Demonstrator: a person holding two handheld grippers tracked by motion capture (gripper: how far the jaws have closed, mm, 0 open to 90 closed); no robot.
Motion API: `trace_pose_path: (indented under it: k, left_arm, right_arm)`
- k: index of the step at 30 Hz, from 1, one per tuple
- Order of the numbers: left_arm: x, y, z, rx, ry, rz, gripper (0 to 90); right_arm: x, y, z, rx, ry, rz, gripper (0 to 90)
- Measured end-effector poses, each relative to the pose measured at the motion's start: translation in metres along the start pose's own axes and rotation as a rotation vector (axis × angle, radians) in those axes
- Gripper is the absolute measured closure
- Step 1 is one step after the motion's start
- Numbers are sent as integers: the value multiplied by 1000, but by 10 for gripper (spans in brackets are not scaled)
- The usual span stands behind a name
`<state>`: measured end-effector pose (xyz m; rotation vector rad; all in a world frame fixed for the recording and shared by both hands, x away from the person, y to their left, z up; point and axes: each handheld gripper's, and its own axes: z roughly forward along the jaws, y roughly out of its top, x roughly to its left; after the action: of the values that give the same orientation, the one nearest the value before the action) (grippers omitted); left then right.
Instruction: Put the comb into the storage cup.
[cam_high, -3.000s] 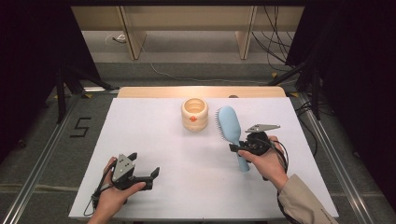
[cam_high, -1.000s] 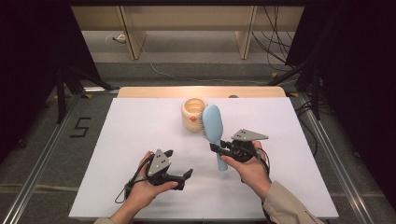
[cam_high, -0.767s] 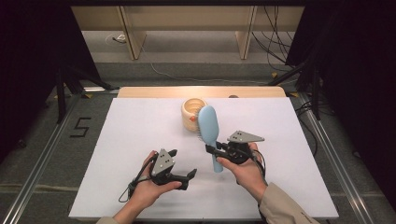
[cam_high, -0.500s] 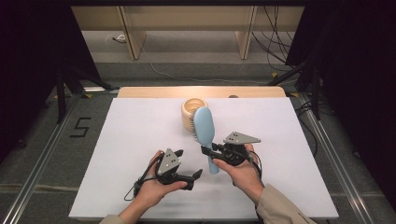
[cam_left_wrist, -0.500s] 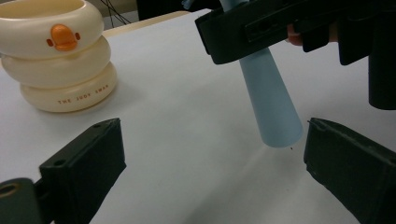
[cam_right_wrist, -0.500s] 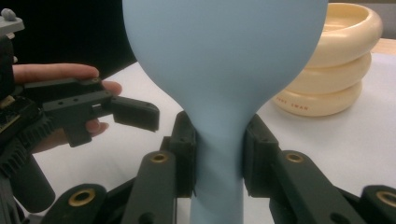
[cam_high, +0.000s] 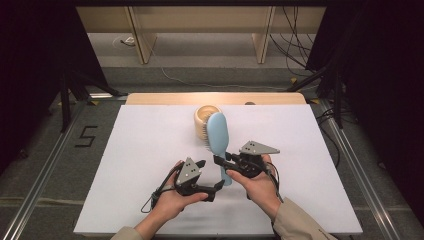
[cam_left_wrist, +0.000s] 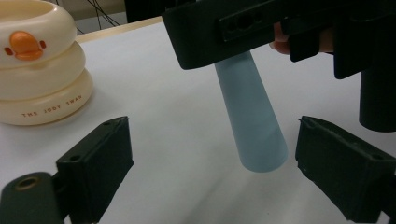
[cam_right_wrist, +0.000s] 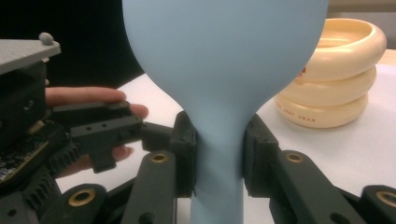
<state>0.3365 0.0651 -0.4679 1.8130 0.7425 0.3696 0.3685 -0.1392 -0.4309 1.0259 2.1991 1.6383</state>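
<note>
The flat white rectangular tabletop (cam_high: 150, 145) has a pale wooden strip along its far edge. A cream ringed plastic pot (cam_high: 204, 119) with an orange duck mark stands on it near that edge, about mid-width.

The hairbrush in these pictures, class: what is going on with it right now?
A person works at a white table with a gripper in each hand. The right gripper is shut on the neck of a blue hairbrush, holding it above the table with its head toward a cream ringed pot. The left gripper is open, its jaws on either side of the handle's free end without touching it. It looks like a handover about to happen, though that is only a guess.
</note>
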Motion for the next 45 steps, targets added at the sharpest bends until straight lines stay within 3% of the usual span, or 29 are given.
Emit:
trace_pose_path:
  k: [20,24,32,38,45]
  left_arm:
    - [-2,0,7,-11,-37,-35,177]
    - [-3,0,9,-18,-33,-15,194]
    - [-3,-1,11,-22,-35,-17,237]
    - [0,-3,16,-51,-55,-36,297]
    - [0,-5,18,-41,-51,-56,331]
  right_arm:
    - [3,1,1,-14,-1,9,704]
    - [4,1,1,-18,0,9,704]
    - [4,0,1,-25,-2,12,704]
    - [5,-3,4,-28,3,19,704]
    - [5,-4,5,-32,-3,21,704]
